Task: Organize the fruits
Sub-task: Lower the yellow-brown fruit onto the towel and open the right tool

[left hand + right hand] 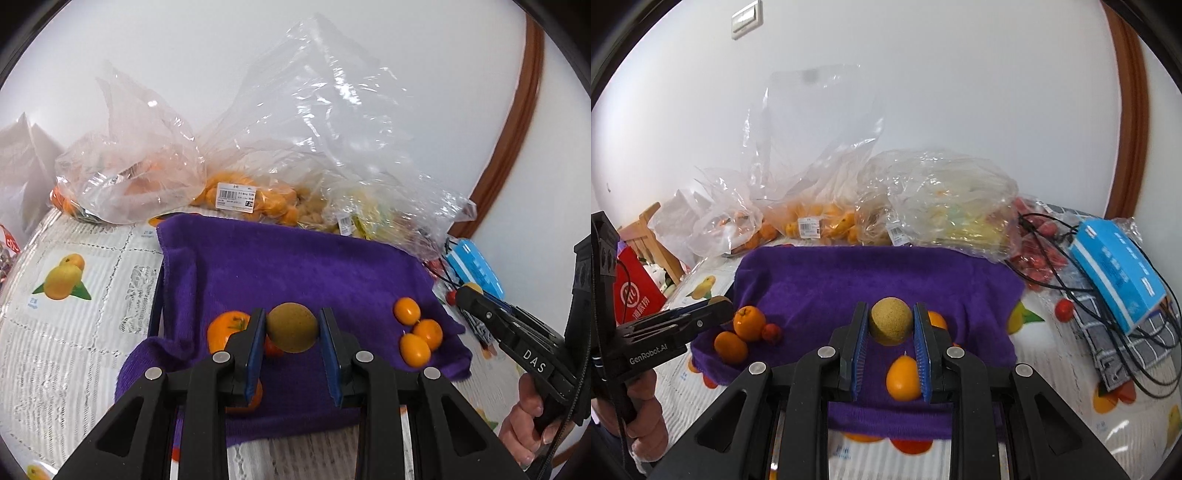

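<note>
Both grippers were matte black plastic – left gripper (pixel 291 334), right gripper (pixel 891 328) – with blue ribbed pads (pixel 861 356) and round silver screws (pixel 221 356) at the linkage pivots. White lettering on the sides ("DAS" on one, "GenRobot.AI" on the other). Thin black cord hung by each handle.

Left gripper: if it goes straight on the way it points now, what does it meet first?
Probably the purple towel. The left gripper, shut on a brown fruit, points down over bare towel, with the plastic bags farther behind. Depth is unclear.
</note>
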`<action>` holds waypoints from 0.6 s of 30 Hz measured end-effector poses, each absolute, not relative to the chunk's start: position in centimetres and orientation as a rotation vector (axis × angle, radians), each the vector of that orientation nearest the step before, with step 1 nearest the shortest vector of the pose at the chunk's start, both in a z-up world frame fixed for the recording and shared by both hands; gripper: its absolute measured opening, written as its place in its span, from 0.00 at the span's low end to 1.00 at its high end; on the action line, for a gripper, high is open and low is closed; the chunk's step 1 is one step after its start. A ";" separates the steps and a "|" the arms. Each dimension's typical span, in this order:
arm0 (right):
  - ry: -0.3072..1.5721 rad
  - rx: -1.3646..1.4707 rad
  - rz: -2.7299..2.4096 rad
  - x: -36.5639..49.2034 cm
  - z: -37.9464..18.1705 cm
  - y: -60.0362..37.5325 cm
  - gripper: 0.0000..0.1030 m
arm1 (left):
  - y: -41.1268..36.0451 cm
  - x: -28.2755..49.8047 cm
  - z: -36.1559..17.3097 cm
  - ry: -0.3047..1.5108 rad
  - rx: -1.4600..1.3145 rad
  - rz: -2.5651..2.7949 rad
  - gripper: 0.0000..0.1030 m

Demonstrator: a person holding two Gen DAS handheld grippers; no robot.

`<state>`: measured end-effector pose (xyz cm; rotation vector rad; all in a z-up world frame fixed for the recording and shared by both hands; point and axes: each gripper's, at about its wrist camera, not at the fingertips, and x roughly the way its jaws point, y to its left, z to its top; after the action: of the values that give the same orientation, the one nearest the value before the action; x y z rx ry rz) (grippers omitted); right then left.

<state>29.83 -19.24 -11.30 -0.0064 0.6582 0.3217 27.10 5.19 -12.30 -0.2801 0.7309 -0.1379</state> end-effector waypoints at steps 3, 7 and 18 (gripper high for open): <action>0.659 -0.013 0.321 31.0 -12.0 -19.1 0.23 | 5.3 27.3 -13.1 0.726 -0.293 -0.147 0.27; 0.700 0.018 0.323 32.2 -14.2 -19.7 0.23 | 5.4 27.7 -14.5 0.743 -0.308 -0.148 0.27; 0.751 -0.013 0.295 33.5 -17.9 -19.3 0.23 | 4.9 27.6 -15.3 0.751 -0.311 -0.168 0.27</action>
<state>33.46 -19.34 -17.85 -0.0126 0.7515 0.2946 27.61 4.89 -15.32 -0.3111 0.7512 -0.1676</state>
